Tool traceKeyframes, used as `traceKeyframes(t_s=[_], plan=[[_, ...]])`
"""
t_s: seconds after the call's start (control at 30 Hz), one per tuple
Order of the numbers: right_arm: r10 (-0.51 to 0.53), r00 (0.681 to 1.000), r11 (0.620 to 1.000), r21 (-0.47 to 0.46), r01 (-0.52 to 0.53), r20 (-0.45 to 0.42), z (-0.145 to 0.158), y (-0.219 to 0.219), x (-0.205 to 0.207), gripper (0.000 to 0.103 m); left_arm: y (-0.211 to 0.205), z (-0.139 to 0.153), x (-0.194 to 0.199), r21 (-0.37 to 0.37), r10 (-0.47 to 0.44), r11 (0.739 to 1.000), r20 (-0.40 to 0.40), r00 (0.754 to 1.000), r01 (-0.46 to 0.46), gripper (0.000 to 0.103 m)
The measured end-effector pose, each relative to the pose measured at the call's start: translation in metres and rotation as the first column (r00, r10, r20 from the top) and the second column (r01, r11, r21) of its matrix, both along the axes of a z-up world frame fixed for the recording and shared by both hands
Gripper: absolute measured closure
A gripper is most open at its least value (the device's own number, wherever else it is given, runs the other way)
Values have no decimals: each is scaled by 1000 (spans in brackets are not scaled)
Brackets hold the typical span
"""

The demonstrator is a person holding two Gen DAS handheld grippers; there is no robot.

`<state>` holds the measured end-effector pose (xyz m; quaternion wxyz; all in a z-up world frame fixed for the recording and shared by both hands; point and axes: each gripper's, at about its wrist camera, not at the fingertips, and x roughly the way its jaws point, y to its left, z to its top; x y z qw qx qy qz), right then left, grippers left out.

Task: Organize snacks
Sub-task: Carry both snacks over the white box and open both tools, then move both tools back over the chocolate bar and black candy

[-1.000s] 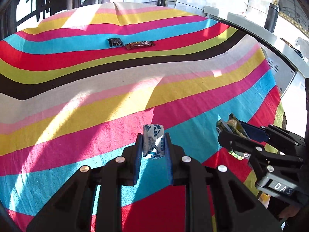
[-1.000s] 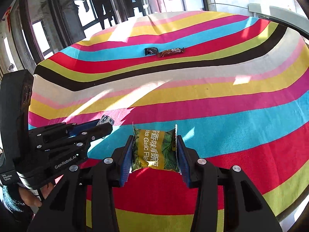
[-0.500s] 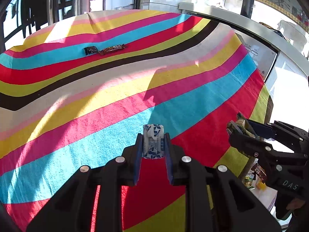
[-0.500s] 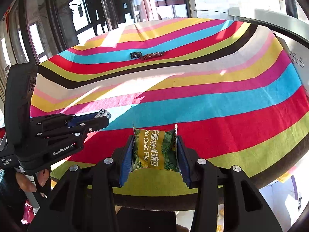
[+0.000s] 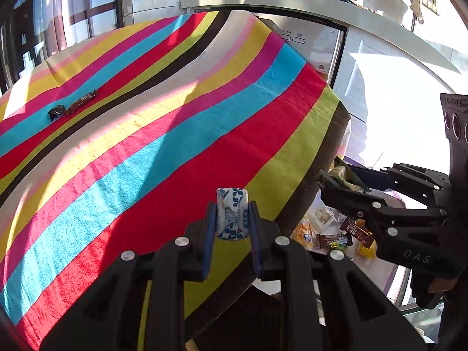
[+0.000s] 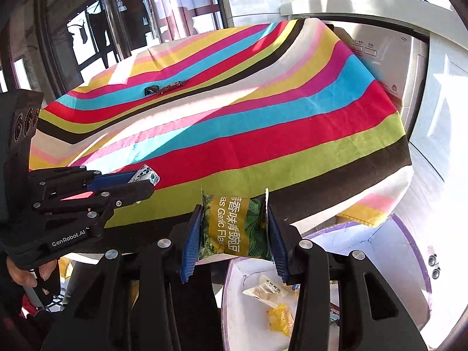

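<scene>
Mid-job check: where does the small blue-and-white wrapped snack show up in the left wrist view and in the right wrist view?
Left wrist view: the blue-and-white snack sits bottom centre, pinched in the left gripper over the cloth's edge.
Right wrist view: the same snack pokes out at mid-left, from the left gripper reaching in from that side.
Shared landmark: the long brown snack bar far off on the striped tablecloth.

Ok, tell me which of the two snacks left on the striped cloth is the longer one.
The brown bar, lying stretched out on the striped cloth. The dark wrapped piece at its end is short and squarish.
</scene>
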<state>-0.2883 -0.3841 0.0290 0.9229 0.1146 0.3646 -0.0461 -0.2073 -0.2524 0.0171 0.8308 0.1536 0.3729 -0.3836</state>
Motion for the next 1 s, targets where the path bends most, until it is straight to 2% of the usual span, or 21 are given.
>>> traceKeyframes(t_s=[0.13,0.3,0.47,0.63,0.7,0.73,0.77,0.8,0.83,0.93,1.0], plan=[[-91,996,996,15,91,-24,-11,-30,-28,61,-32,-7,-23,21,-107,994,-22,994,108,82],[-164,984,986,28,166,-67,-30,-55,-51,61,-73,-21,-53,63,-234,970,-46,971,237,82],[-251,961,967,15,255,-118,-52,-77,-69,61,-106,-41,-81,115,-340,931,-72,937,347,82],[-299,942,953,-1,302,-154,-64,-90,-78,60,-124,-57,-104,134,-422,891,-108,900,434,81],[-331,927,942,-8,335,-174,-68,-95,-81,55,-129,-60,-110,125,-453,876,-117,884,466,81],[-356,915,933,-11,360,-189,-71,-99,-81,54,-129,-60,-113,104,-472,868,-127,872,485,75],[-382,901,921,-9,388,-204,-74,-104,-82,47,-130,-60,-115,82,-487,862,-139,862,500,64],[-401,891,912,2,411,-213,-75,-108,-82,42,-130,-58,-116,68,-491,861,-144,859,504,37],[-413,885,904,17,426,-217,-75,-111,-81,41,-128,-56,-116,52,-488,866,-134,862,498,22],[-426,877,897,19,441,-222,-73,-111,-75,34,-115,-46,-105,-10,-470,882,-98,877,471,9],[-414,882,904,13,427,-225,-72,-105,-65,29,-103,-36,-89,-54,-437,899,-89,895,434,7]])
